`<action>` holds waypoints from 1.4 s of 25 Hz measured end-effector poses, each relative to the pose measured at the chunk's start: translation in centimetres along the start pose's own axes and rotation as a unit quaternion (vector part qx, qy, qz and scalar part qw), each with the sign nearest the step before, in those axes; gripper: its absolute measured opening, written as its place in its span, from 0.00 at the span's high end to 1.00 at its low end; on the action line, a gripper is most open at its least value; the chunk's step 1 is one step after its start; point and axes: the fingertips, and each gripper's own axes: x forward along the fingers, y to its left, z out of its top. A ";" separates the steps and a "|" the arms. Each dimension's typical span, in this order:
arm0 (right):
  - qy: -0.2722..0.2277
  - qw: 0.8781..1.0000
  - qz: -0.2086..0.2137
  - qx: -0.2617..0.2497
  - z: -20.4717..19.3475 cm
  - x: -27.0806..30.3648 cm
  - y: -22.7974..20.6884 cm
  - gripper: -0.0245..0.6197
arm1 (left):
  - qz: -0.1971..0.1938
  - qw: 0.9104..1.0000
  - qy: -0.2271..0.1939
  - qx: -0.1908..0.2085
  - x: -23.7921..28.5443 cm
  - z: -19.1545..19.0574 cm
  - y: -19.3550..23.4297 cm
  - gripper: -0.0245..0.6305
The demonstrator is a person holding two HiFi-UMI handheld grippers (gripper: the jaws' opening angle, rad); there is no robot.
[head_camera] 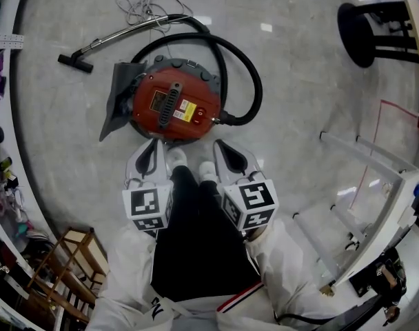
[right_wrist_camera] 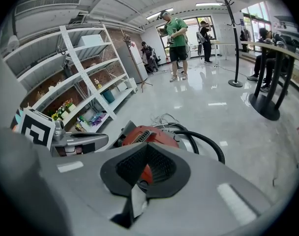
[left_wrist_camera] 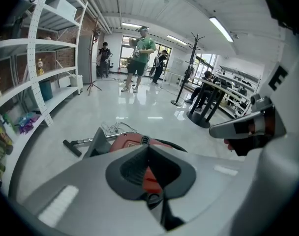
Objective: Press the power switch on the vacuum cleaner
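Vacuum cleaner [head_camera: 174, 105] sat on the pale floor [head_camera: 299, 81] just ahead of me, red dome up. Its power switch [head_camera: 200, 114] lay on the top beside a yellow label [head_camera: 185, 110], nearer my right side. My left gripper [head_camera: 156, 143] and right gripper [head_camera: 220, 145] hung side by side just short of the near rim — neither touching it. Both had their jaws closed tip to tip, nothing between them. The black hose [head_camera: 251, 81] looped round the far side — its nozzle [head_camera: 75, 62] well off to the left.

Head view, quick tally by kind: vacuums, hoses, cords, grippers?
Vacuum: 1
Hose: 1
Cord: 1
Grippers: 2, left gripper and right gripper
Total: 5
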 end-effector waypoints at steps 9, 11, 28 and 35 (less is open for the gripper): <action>0.009 1.000 0.011 -0.002 -0.2 2.3 -0.1 0.96 | 0.003 1.000 0.013 -0.003 1.4 -1.0 0.8 0.96; 0.011 1.000 0.014 -0.002 -0.2 2.7 0.0 0.96 | 0.003 1.000 0.016 -0.004 1.5 -1.2 0.9 0.96; 0.027 0.999 0.013 -0.016 -1.4 5.7 -0.7 0.96 | 0.000 1.000 0.026 -0.017 2.6 -2.8 1.3 0.96; 0.045 0.998 -0.006 -0.040 -2.6 8.4 -2.5 0.96 | 0.000 0.999 0.027 -0.023 2.4 -3.1 1.4 0.96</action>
